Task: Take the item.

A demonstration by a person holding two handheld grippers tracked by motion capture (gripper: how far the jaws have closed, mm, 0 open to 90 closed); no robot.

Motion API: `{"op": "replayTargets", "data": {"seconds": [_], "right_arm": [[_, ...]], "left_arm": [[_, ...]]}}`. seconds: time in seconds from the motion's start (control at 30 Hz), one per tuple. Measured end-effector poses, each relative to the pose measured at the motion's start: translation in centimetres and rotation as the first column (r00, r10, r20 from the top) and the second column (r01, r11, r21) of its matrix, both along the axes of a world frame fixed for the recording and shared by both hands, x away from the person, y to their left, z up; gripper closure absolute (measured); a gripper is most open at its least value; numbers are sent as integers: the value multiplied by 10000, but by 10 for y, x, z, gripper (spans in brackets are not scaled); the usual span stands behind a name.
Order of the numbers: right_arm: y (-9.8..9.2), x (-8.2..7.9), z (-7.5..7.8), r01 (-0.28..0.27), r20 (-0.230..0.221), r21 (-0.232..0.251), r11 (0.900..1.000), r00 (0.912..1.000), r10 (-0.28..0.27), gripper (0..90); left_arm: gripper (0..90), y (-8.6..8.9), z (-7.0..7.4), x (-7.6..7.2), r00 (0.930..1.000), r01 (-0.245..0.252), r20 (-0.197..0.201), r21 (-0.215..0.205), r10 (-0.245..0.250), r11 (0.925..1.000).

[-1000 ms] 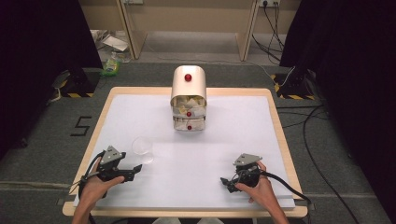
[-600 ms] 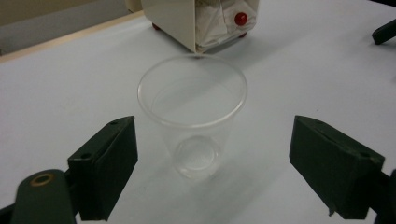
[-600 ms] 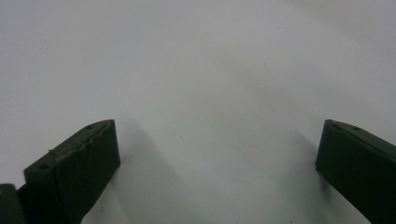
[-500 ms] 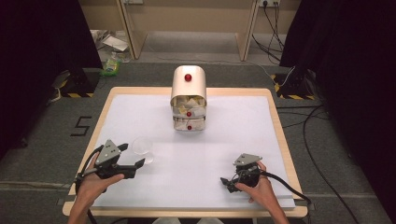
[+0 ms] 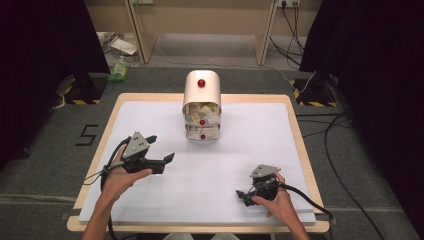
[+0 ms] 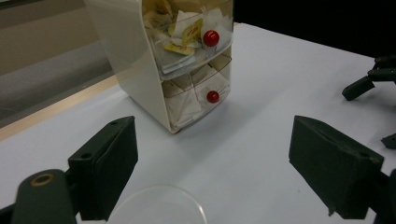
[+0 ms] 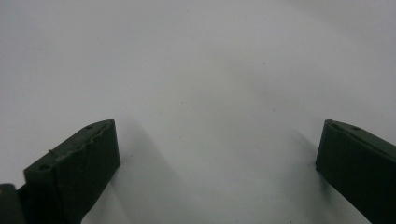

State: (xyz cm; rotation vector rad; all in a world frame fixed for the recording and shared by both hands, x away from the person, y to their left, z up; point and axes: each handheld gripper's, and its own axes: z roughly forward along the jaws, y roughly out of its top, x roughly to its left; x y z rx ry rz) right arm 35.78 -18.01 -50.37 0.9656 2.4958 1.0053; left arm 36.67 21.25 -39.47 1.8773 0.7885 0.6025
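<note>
Over the last second the left gripper point(image 5: 159, 148) had travelled up the table from the near left edge toward a clear cup point(image 6: 156, 205), while the right gripper point(image 5: 246, 195) had stayed where it was near the front right, resting low over the white table cover point(image 5: 240, 145). That move looked like the approach to a grasp: the left jaws stood wide apart, holding nothing, and the cup's rim lay at the bottom of the left gripper view, just in front of and roughly between the two jaws, nearer the left one. In the high view the cup was hidden under the gripper, so how close the jaws were to its wall could not be told exactly. The small chest of drawers point(image 5: 202, 107) with red knobs stood farther up the table at the middle, well apart from the cup, its two clear drawers stuffed with tea bags. The right jaws were also spread wide and empty, pointing at bare cover. The next move likely called for lowering the left jaws around the cup before closing.
</note>
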Motion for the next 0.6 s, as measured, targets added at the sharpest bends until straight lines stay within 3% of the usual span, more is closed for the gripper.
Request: {"op": "replayTargets", "data": {"seconds": [0.13, 0.27, 0.6], "right_arm": [[0, 0, 0, -1, 5, -2, 10000, 10000, 1, 2], [0, 0, 0, -1, 5, -1, 10000, 10000, 1, 2], [0, 0, 0, -4, 2, 1, 10000, 10000, 4, 2]], "left_arm": [[151, -9, 2, 9, 9998, 168, 79, -86, -167, 9998], [163, -23, 6, 24, 9982, 594, 145, -486, -588, 9970], [177, -48, 13, 48, 9952, 947, 298, -524, -933, 9941]]}}
